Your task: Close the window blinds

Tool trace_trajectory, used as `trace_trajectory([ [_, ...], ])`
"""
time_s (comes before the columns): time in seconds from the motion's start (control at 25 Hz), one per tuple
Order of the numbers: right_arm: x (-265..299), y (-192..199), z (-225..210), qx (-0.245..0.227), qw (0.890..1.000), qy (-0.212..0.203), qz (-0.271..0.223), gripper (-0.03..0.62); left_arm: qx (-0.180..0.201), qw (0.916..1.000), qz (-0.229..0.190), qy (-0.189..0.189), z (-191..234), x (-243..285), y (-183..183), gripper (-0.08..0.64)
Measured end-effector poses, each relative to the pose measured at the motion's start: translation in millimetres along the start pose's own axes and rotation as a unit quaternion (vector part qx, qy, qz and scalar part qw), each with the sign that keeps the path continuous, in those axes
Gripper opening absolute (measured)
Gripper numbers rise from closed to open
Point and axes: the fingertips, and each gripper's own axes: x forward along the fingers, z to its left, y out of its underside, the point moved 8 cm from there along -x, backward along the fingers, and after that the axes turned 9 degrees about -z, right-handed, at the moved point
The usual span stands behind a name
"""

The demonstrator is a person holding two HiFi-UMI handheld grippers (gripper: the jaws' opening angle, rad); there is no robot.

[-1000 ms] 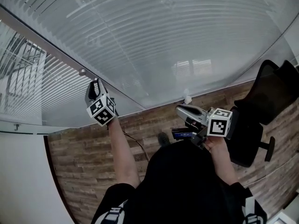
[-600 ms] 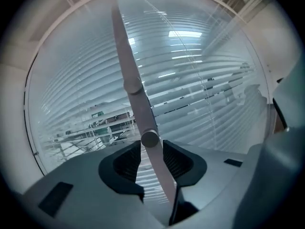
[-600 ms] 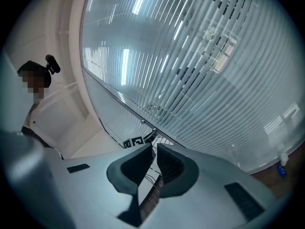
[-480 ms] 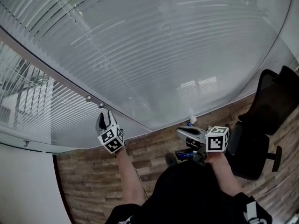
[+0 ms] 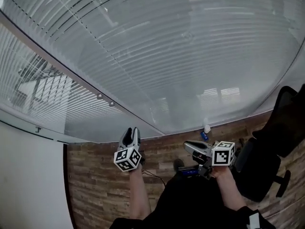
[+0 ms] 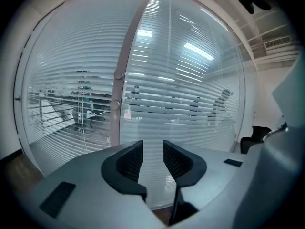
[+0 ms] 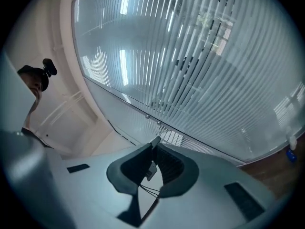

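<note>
Slatted window blinds (image 5: 181, 56) hang behind a glass wall. In the left gripper view the blinds (image 6: 190, 94) let the room behind show between slats. Two round knobs (image 5: 99, 96) sit on the frame between panes, and the knobs (image 6: 119, 75) lie ahead of the left jaws. My left gripper (image 5: 132, 131) points up at the glass, below and right of the knobs, well clear of them. The left gripper (image 6: 152, 147) is open and empty. My right gripper (image 5: 187, 144) hangs level at the right. In its own view the right gripper (image 7: 155, 144) is shut on a small pale tab (image 7: 151, 169) trailing thin wires.
A black office chair (image 5: 267, 161) stands at the right on the wood-plank floor (image 5: 95, 185). A small white bottle (image 5: 206, 127) stands at the foot of the glass. A thin black cable (image 5: 152, 174) lies on the floor. A white wall (image 5: 28, 185) closes the left side.
The left gripper has come away from the knobs, down and to the right in the head view. The right gripper has sunk slightly. The head view has tilted up the blinds.
</note>
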Motion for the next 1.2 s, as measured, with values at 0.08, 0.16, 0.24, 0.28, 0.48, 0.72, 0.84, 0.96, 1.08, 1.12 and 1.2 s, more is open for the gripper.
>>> trace_trajectory([
  [0.08, -3.8, 0.8, -3.0, 0.015, 1.000, -0.006, 0.011, 0.041, 0.000, 0.9998, 0.002, 0.021, -16.6, -18.2, -3.8, 0.140],
  [0.16, -3.5, 1.0, -5.6, 0.024, 0.999, -0.012, 0.026, 0.041, 0.003, 0.9993, 0.002, 0.036, -28.8, -38.8, -10.7, 0.138],
  [0.24, -0.4, 2.5, -9.5, 0.026, 0.999, -0.020, 0.037, 0.041, 0.007, 0.9990, -0.001, 0.044, -33.8, -57.2, -13.4, 0.138],
  [0.28, 1.0, 2.8, -11.4, 0.025, 0.999, -0.025, 0.036, 0.041, 0.009, 0.9988, -0.002, 0.047, -34.8, -64.2, -13.3, 0.138],
  [0.48, -1.2, 3.1, -11.7, 0.013, 0.999, -0.031, 0.015, 0.041, -0.007, 0.9973, -0.010, 0.073, -39.1, -89.5, -8.4, 0.121],
  [0.72, -29.4, 27.1, 3.2, -0.004, 1.000, 0.001, -0.015, 0.041, -0.031, 0.9875, -0.008, 0.154, -55.5, -109.4, 8.5, 0.107],
  [0.84, -47.9, 47.2, 13.9, -0.027, 0.999, 0.028, -0.027, 0.041, -0.044, 0.9780, -0.016, 0.203, -64.3, -117.7, 28.1, 0.090],
  [0.96, -69.0, 95.2, 30.2, -0.026, 0.998, 0.049, -0.032, 0.041, -0.063, 0.9704, -0.010, 0.233, -64.9, -143.5, 54.7, 0.086],
  [1.08, -105.2, 144.3, 48.5, -0.021, 0.996, 0.082, -0.035, 0.041, -0.085, 0.9605, 0.002, 0.265, -80.5, -172.8, 82.1, 0.086],
  [1.12, -119.8, 157.8, 51.6, -0.017, 0.994, 0.099, -0.031, 0.041, -0.093, 0.9575, 0.008, 0.273, -88.3, -183.1, 91.4, 0.086],
  [1.2, -140.2, 173.4, 58.9, -0.018, 0.992, 0.123, -0.022, 0.041, -0.105, 0.9535, 0.014, 0.282, -99.0, -200.6, 103.0, 0.086],
])
